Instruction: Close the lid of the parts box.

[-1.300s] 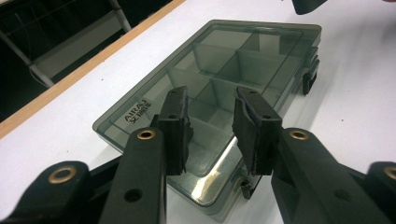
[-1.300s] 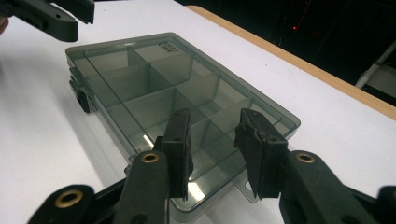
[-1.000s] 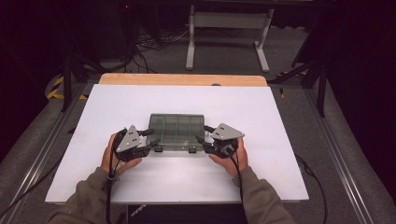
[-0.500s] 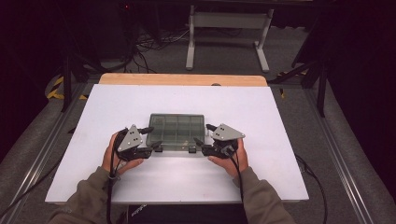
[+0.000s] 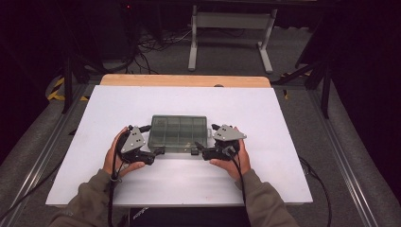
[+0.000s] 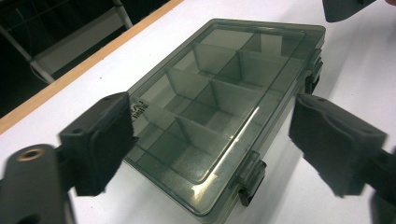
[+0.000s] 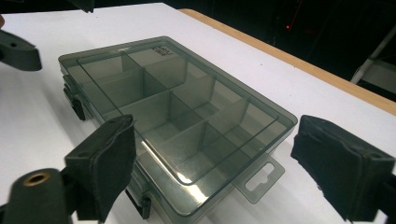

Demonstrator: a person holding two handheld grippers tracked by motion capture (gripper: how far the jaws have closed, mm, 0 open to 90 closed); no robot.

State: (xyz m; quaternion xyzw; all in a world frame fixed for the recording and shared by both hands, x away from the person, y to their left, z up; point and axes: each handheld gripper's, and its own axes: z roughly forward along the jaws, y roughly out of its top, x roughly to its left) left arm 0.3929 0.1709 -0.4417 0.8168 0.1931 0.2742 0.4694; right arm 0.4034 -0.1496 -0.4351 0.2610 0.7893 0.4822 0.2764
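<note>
On table (image 5: 283,127), closed empty organizer box (image 5: 178,134)

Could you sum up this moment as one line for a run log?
scene: closed compartment box on white table | left gripper: jaws just opened, at box front | right gripper: jaws just opened, at box front | held: nothing

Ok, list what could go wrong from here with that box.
1. Both latches look shut, and the box lies loose on the smooth table; prying at one might slide or tip it.
2. The left gripper and right gripper have just been opening and hold nothing, so the box is unsteadied.
3. The grippers sit close at the same front edge and could collide.
</note>
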